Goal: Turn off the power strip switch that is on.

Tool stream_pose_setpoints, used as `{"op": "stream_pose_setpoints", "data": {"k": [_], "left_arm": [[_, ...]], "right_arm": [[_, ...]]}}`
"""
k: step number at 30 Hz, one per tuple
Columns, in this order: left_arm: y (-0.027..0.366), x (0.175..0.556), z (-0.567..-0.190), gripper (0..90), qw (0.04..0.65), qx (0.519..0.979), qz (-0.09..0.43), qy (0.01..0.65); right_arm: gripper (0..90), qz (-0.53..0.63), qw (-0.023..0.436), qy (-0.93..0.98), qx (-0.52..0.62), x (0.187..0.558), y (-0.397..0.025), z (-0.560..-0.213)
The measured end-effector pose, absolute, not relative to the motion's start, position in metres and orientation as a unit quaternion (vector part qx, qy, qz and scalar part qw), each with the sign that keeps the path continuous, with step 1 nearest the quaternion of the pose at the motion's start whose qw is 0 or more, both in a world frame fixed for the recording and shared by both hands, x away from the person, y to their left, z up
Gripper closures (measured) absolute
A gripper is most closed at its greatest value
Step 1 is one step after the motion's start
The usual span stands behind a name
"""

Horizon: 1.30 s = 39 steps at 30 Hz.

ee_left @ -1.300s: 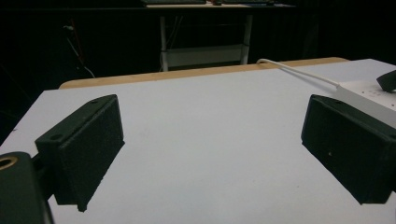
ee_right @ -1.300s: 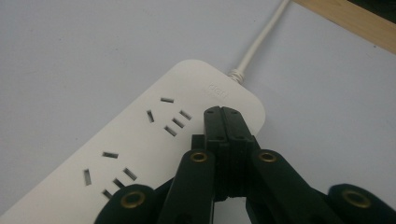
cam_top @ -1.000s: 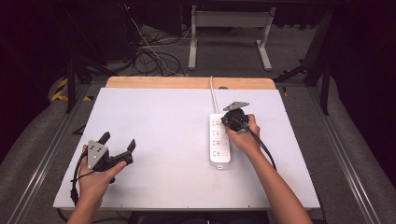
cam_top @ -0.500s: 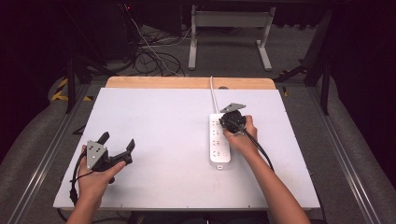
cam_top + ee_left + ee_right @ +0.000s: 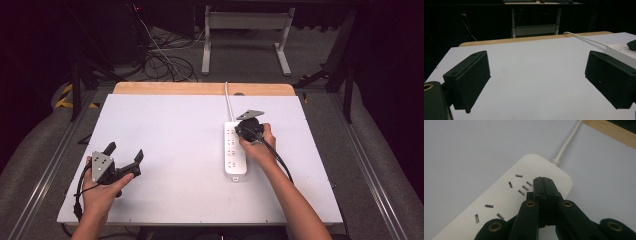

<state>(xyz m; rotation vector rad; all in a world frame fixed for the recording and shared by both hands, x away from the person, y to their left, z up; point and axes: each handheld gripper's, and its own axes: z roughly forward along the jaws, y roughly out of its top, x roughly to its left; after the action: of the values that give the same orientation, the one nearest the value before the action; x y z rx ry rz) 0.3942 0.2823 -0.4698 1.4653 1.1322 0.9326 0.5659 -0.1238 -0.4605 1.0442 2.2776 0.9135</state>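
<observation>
Two claws are mine here, and only one is at work. My right claw [image 5: 543,180] has its jaws pressed flat together with nothing between them, and its tip rests over the cord end of the white power strip [image 5: 235,152], right of centre in the high view. In the right gripper view the closed tip sits just beside the topmost group of socket slots [image 5: 522,185], near where the white cord [image 5: 567,141] enters at the upper right. I judge the step to be pressing or nudging the strip with that closed tip. To do it well I should keep the tip square to the strip's face, push straight down rather than sideways, and stay off the slots. My left claw [image 5: 124,154] hangs wide open and empty at the lower left, above the bare surface [image 5: 170,130], well apart from the strip.
</observation>
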Motion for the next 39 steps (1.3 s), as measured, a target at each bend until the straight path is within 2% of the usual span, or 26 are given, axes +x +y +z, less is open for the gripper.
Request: {"op": "stream_pose_setpoints", "data": {"k": [39], "left_arm": [[0.2815,0.3963,-0.4706,6.5,0.509,0.611,0.383,0.47]], "right_arm": [[90.0,0.335,0.236,0.828,0.382,0.5658,-0.1237,-0.4605]]}}
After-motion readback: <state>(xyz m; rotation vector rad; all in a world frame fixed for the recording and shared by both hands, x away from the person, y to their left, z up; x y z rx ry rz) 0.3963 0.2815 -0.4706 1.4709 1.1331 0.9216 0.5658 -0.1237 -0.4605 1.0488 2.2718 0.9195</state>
